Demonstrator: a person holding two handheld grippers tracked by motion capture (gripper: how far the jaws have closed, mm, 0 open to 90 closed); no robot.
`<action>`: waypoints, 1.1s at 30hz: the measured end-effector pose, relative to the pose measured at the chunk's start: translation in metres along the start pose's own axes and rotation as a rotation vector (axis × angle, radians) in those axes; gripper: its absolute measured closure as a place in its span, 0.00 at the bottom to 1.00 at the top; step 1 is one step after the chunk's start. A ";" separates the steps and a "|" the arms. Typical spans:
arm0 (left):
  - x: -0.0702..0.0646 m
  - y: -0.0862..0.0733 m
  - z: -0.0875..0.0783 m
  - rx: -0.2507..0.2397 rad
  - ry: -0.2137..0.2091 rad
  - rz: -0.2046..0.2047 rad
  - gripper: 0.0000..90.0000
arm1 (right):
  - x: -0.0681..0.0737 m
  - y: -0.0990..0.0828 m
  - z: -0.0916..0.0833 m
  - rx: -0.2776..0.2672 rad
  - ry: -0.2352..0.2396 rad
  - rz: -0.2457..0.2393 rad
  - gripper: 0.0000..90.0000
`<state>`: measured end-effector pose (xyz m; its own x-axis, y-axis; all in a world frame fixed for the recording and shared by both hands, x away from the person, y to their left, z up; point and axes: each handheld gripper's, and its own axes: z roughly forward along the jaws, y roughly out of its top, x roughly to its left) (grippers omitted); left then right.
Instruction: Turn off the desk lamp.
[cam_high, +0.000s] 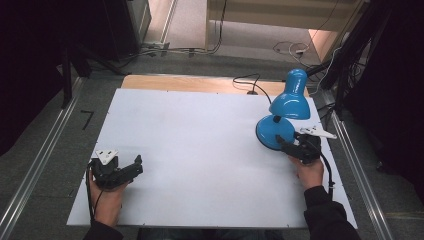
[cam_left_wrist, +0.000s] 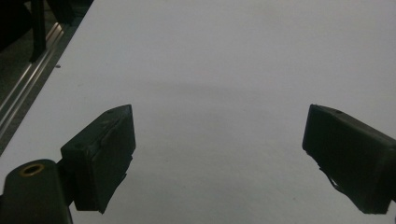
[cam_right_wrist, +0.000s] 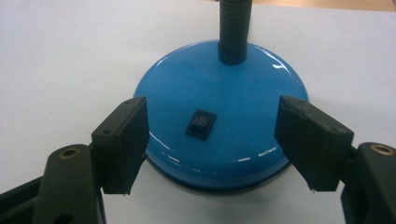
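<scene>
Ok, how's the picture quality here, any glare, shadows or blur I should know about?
High view: dim and soft, black at both sides, the white table evenly lit. Left gripper view: a faint shadow band crosses the table, the left gripper dark but fairly sharp. Right gripper view: sharp, with thin glare streaks on the glossy blue lamp base.

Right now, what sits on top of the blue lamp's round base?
On the lamp base sit a black rocker switch and the ribbed black neck rising from its top. The right claw stands open around its near edge. Under the base nothing can be seen.
</scene>
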<state>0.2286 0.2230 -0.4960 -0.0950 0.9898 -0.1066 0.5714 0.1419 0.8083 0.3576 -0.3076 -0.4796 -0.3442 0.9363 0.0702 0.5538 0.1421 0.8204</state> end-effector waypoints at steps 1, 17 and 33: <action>0.000 0.000 0.000 0.001 0.000 0.001 0.11 | 0.000 -0.001 -0.001 0.002 -0.002 0.000 0.28; 0.000 0.000 -0.001 -0.003 -0.005 -0.002 0.11 | -0.010 -0.014 -0.013 0.014 -0.007 0.008 0.28; 0.001 0.000 -0.001 -0.003 -0.009 -0.009 0.11 | -0.013 -0.021 -0.025 0.009 -0.008 0.021 0.28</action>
<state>0.2280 0.2239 -0.4955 -0.0926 0.9886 -0.1190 0.5685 0.1506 0.8088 0.3316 -0.3309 -0.4835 -0.3261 0.9417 0.0828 0.5679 0.1251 0.8135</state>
